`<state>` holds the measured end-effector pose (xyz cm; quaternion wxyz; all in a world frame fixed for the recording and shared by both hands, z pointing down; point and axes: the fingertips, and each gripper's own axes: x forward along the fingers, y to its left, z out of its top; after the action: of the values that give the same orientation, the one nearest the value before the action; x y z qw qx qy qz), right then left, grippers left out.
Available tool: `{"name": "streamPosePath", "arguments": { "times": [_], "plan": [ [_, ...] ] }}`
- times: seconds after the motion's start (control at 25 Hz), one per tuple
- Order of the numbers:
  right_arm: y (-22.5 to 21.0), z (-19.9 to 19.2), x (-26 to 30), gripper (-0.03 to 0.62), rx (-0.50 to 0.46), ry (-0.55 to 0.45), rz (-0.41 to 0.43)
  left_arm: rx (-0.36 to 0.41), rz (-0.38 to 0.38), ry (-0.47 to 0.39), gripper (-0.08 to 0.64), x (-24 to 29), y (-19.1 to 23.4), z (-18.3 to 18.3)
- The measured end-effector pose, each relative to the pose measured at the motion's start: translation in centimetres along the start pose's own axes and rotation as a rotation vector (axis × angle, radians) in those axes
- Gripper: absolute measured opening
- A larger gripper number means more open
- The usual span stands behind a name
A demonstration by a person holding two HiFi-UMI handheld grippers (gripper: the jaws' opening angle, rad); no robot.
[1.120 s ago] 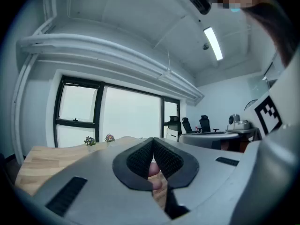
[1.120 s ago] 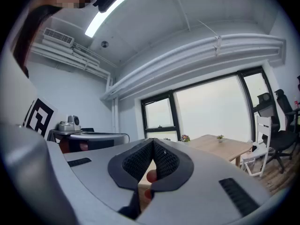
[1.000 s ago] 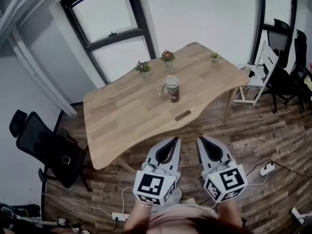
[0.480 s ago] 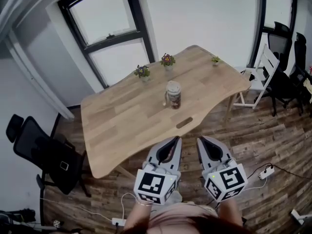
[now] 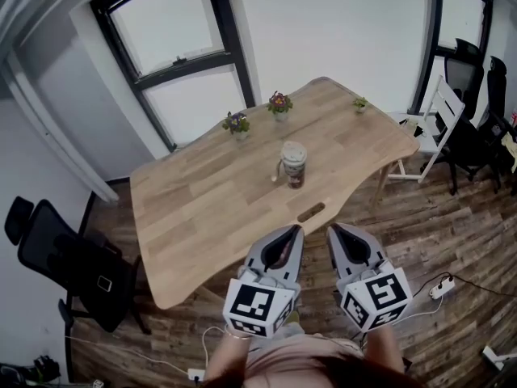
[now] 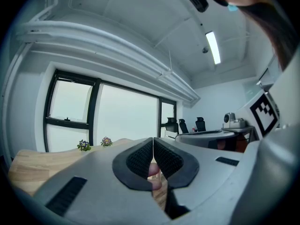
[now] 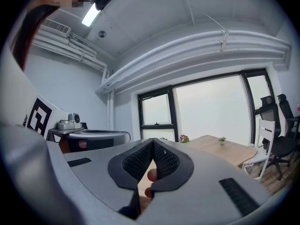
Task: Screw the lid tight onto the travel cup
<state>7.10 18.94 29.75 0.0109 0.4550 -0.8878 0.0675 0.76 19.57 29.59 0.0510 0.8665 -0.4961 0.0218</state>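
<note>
The travel cup (image 5: 293,165), pale lid on top and dark below, stands upright near the middle of the wooden table (image 5: 202,200). My left gripper (image 5: 294,231) and right gripper (image 5: 334,230) hang side by side off the table's near edge, short of the cup, both pointing level toward it. Both are shut with nothing between the jaws. In the left gripper view the black pads (image 6: 140,161) meet at the tips; the right gripper view shows its pads (image 7: 165,159) pressed together the same way. The cup is hidden behind the jaws in both gripper views.
Three small potted plants (image 5: 237,123) (image 5: 279,102) (image 5: 359,103) stand along the table's far edge. A dark slot (image 5: 311,212) lies near the front edge. A black office chair (image 5: 60,257) is at left, a white chair (image 5: 440,120) and black chairs at right. Cables and power strips (image 5: 443,286) lie on the wood floor.
The view has shifted toward the table: the table and cup sit lower and nearer the grippers than a second ago. Both grippers stay shut and side by side.
</note>
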Motion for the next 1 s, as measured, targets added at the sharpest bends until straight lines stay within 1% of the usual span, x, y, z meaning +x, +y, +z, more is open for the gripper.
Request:
{"name": "streamPosePath", "arguments": {
  "times": [0.32, 0.48, 0.6, 0.8, 1.0],
  "plan": [
    [-0.1, 0.2, 3.5, -0.002, -0.008, 0.009, -0.033, -0.013, -0.054, 0.021, 0.005, 1.3, 3.1, -0.8],
    [0.3, 0.2, 5.0, -0.002, -0.018, 0.004, -0.039, -0.015, -0.064, 0.029, 0.008, 1.6, 4.9, -1.4],
    [0.4, 0.0, 6.0, -0.002, -0.032, 0.011, -0.050, -0.028, -0.078, 0.036, 0.023, 1.9, 5.8, -2.0],
    [0.2, -0.6, 7.0, -0.002, -0.027, 0.024, -0.064, -0.035, -0.101, 0.055, 0.058, 2.8, 6.5, -3.0],
    [-0.5, -0.7, 7.8, -0.002, -0.010, 0.024, -0.064, -0.030, -0.101, 0.063, 0.072, 3.8, 7.0, -3.5]
  ]
}}
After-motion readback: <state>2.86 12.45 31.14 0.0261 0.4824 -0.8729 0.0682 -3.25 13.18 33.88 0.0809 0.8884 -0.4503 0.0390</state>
